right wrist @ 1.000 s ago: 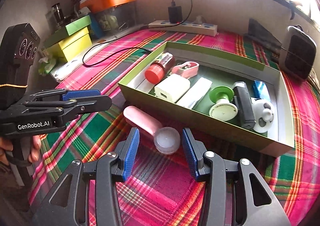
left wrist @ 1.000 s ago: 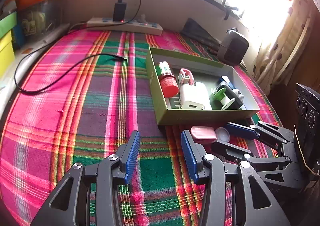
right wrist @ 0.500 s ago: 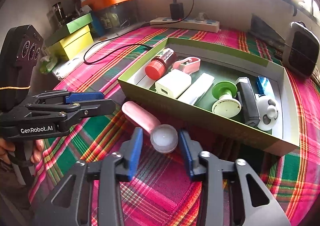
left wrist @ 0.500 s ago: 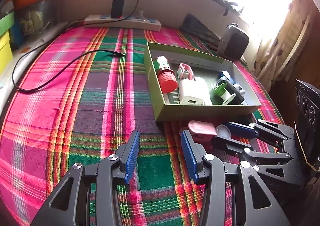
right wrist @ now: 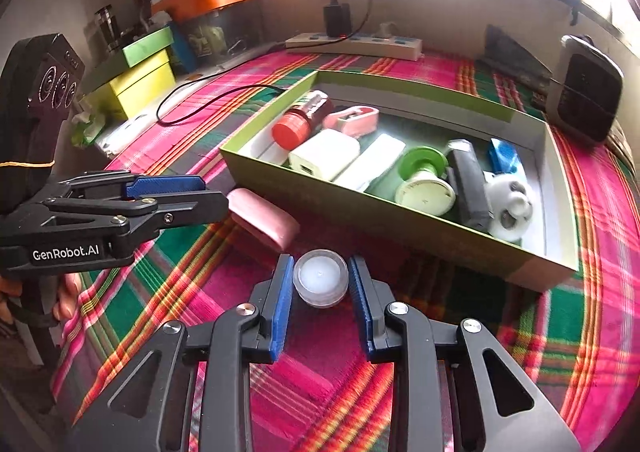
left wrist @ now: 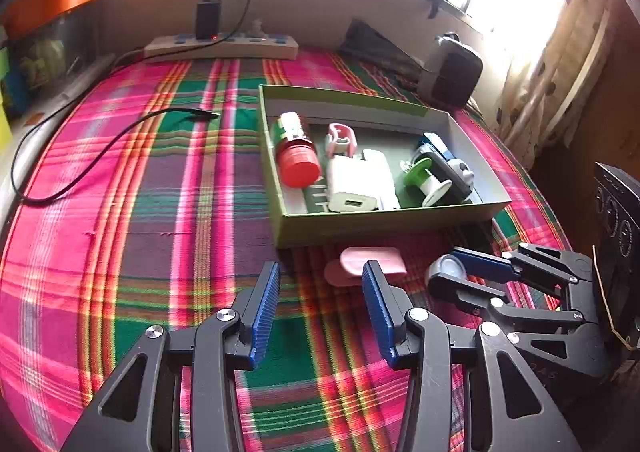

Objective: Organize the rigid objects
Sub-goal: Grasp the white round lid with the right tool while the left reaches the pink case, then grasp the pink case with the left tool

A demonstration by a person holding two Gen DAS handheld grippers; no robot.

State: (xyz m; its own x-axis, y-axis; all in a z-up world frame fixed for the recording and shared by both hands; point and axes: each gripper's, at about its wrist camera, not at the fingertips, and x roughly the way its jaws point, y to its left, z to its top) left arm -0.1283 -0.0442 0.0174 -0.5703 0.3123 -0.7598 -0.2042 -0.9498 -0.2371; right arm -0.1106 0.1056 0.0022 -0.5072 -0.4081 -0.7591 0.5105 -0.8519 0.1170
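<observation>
Plaid cloth [right wrist: 460, 336]: small round jar [right wrist: 320, 278], white lid upward, clamped in right gripper [right wrist: 320, 284]; pink case [right wrist: 264, 217] flat, long axis along green box [right wrist: 400, 219]; left gripper [left wrist: 320, 308] open, empty.

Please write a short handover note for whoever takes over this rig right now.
Right gripper: jaws around the small clear round jar on the cloth, near contact; full grip unclear.
Left gripper: open, empty, beside the pink case.
Done: red-capped bottle, white charger, green spool and other items lie in the green box.
Left: put the jar and the pink case into the box.
</observation>
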